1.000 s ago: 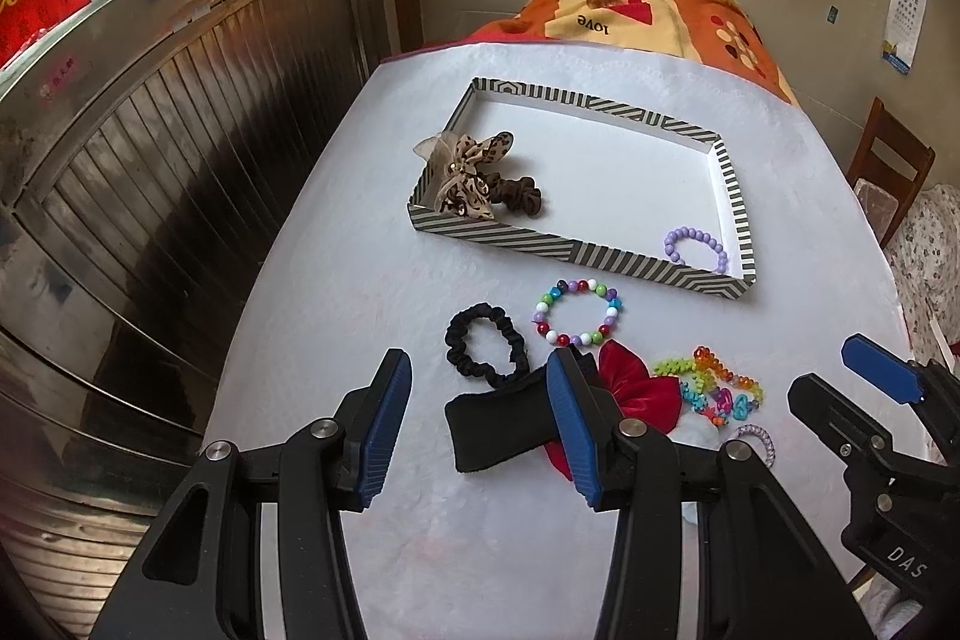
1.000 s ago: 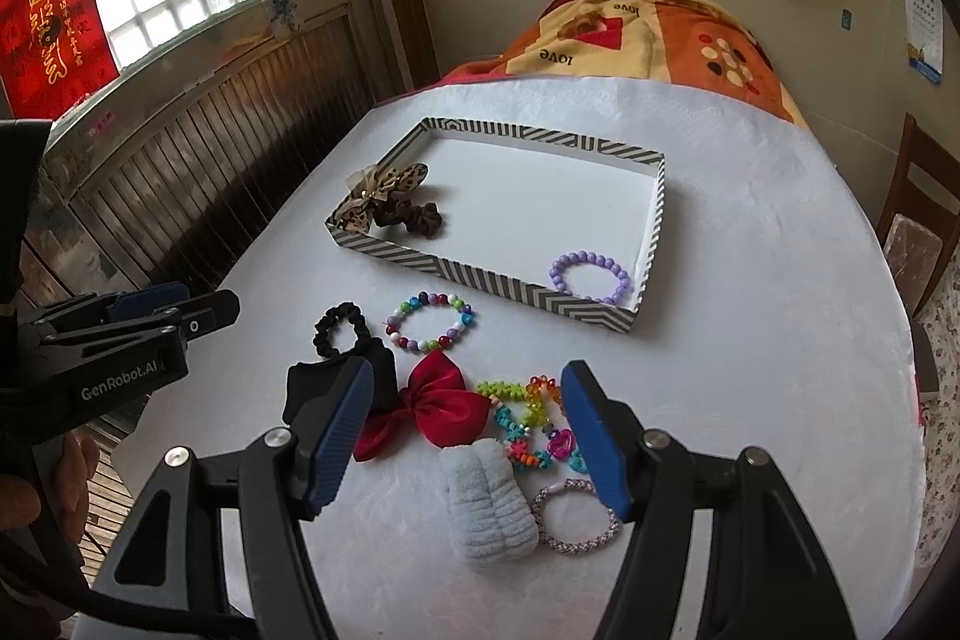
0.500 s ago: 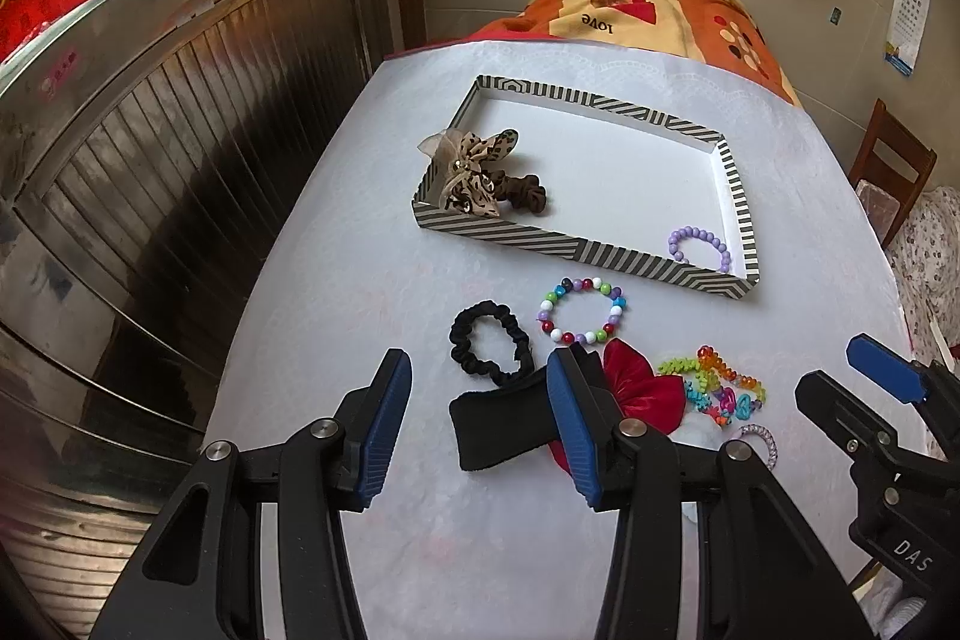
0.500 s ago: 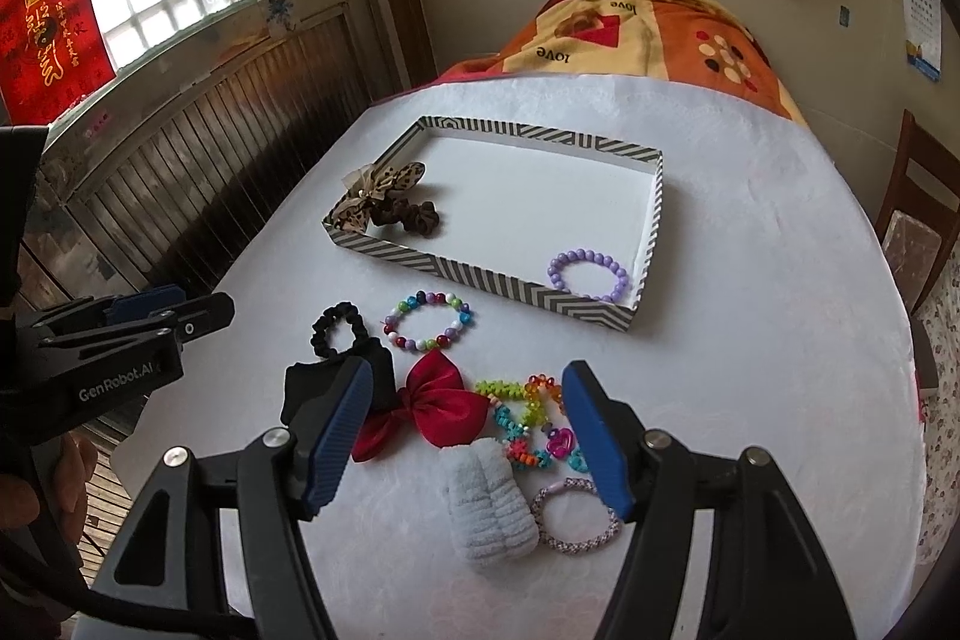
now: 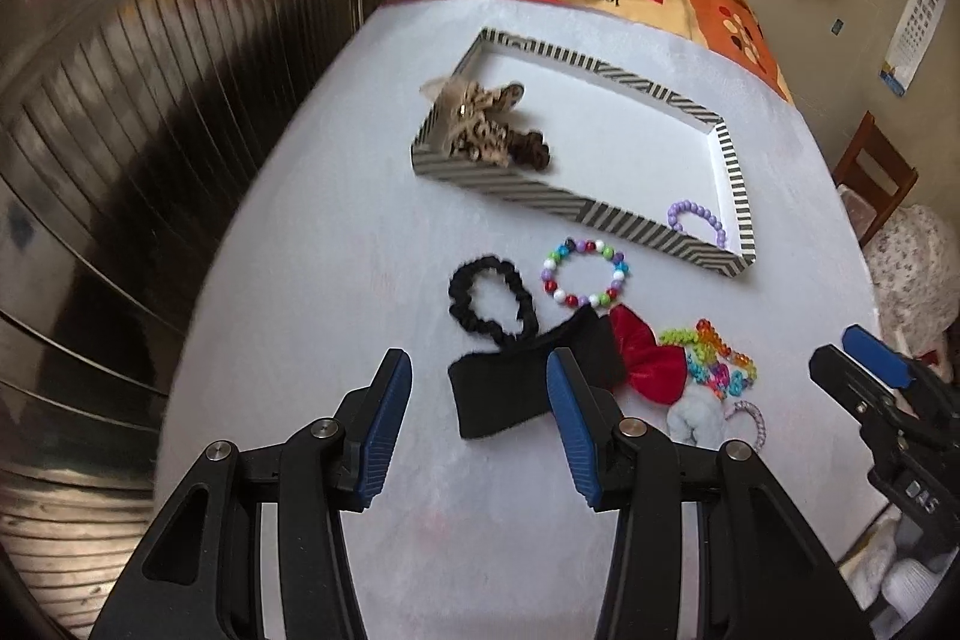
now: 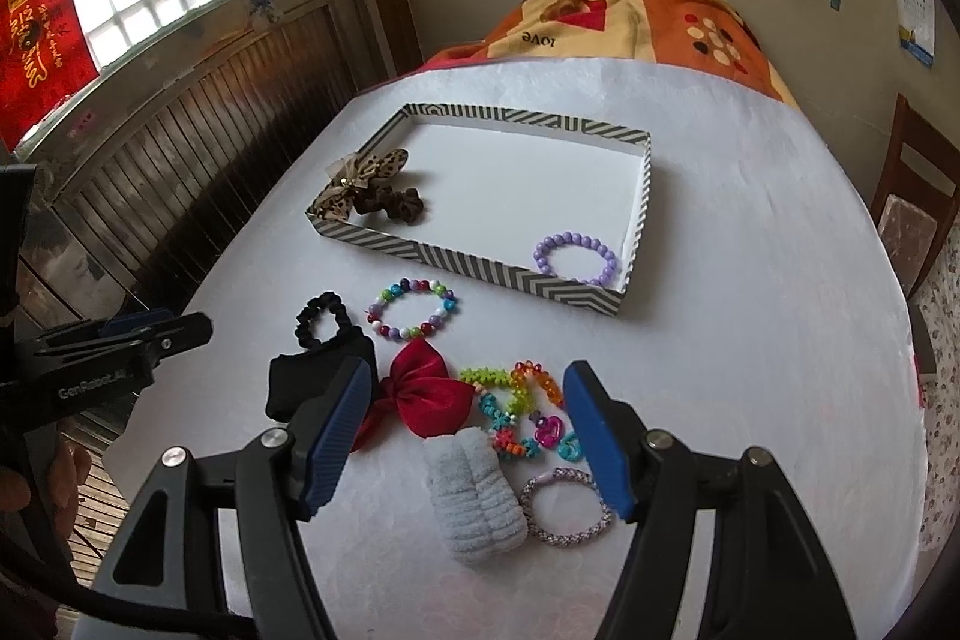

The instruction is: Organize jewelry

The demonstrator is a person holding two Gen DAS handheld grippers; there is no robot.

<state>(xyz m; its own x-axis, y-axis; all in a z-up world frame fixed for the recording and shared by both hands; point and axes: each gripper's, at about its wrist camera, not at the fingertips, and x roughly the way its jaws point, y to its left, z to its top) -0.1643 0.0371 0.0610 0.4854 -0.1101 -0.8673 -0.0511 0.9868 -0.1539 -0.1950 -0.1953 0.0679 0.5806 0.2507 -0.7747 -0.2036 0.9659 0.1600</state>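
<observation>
Several pieces of jewelry lie loose on the white table (image 6: 750, 340) at centre frame: a black scrunchie (image 5: 492, 304), a multicoloured bead bracelet (image 6: 413, 308), a black band (image 5: 528, 379), a red bow (image 6: 423, 397) and a grey towelling band (image 6: 474, 496). Above them we see the striped tray (image 6: 480, 268), holding a purple bracelet (image 6: 576, 257) in its lower right corner and a leopard bow (image 6: 360, 181) at its left. Our left gripper (image 5: 479, 427) is spread and empty just below the black band. Our right gripper (image 6: 465, 436) is spread too, nothing pinched.
</observation>
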